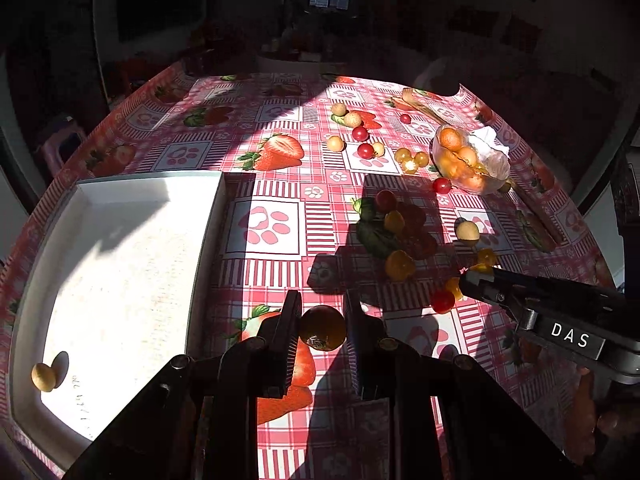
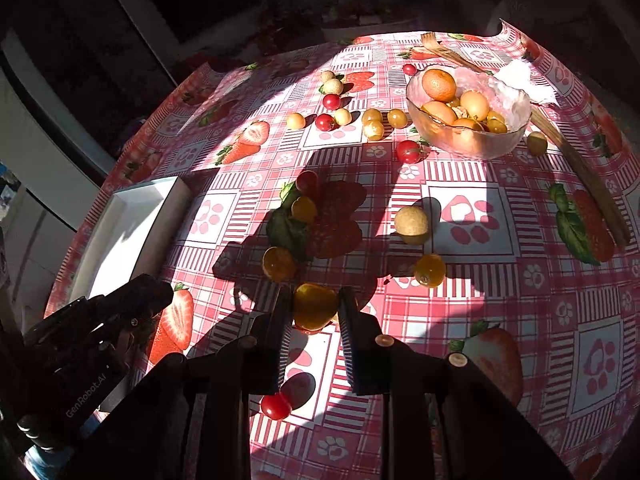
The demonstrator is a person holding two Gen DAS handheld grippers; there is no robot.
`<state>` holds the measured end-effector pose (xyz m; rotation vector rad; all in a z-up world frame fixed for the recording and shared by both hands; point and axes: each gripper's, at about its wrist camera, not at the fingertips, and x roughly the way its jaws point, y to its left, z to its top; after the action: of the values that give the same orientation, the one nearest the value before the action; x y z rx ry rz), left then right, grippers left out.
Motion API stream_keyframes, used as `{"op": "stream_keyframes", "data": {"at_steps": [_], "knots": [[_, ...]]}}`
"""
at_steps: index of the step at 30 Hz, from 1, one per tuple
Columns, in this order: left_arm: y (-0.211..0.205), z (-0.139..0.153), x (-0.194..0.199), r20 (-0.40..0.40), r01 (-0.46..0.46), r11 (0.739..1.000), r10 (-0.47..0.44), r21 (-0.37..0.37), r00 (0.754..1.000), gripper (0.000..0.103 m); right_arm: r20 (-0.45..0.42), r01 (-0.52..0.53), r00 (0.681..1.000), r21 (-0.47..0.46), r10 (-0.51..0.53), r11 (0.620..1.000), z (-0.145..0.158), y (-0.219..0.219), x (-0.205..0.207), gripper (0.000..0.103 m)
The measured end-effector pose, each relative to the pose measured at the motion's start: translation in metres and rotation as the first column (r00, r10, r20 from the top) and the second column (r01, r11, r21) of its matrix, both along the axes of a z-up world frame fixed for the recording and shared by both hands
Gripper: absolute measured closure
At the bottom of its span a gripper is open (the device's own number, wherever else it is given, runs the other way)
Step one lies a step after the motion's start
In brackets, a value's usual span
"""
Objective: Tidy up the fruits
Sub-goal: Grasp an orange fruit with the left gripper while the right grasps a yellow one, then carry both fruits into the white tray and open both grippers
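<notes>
My left gripper (image 1: 322, 330) is shut on a small dark orange fruit (image 1: 323, 326), held above the tablecloth just right of the white tray (image 1: 132, 264). One pale round fruit (image 1: 43, 377) lies in the tray's near left corner. My right gripper (image 2: 314, 307) is shut on a yellow-orange fruit (image 2: 315, 306) low over the table; it also shows in the left wrist view (image 1: 476, 278). Several loose red, yellow and pale fruits (image 2: 411, 221) lie scattered on the cloth. A glass bowl (image 2: 466, 142) at the far right holds several orange fruits.
The table wears a pink checked cloth with printed strawberries. Wooden tongs (image 2: 580, 168) lie along the right of the bowl, with crumpled white paper (image 2: 524, 80) beside it. A red cherry tomato (image 2: 275, 406) lies under my right gripper. The surrounding room is dark.
</notes>
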<state>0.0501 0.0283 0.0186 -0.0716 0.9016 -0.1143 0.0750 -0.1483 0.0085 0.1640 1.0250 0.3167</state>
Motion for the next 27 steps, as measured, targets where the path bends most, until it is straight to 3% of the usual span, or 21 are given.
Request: {"op": "stream_keyframes", "data": {"at_steps": [12, 27], "knots": [[0.046, 0.005, -0.038, 0.034, -0.077, 0.997, 0.077, -0.016, 0.996, 0.080, 0.020, -0.056, 0.998, -0.022, 0.056, 0.998, 0.013, 0.037, -0.021, 0.078], [0.140, -0.014, -0.081, 0.037, -0.261, 0.963, 0.259, 0.060, 0.965, 0.080, 0.006, -0.235, 0.972, -0.013, 0.235, 0.972, 0.015, 0.144, -0.036, 0.078]]}}
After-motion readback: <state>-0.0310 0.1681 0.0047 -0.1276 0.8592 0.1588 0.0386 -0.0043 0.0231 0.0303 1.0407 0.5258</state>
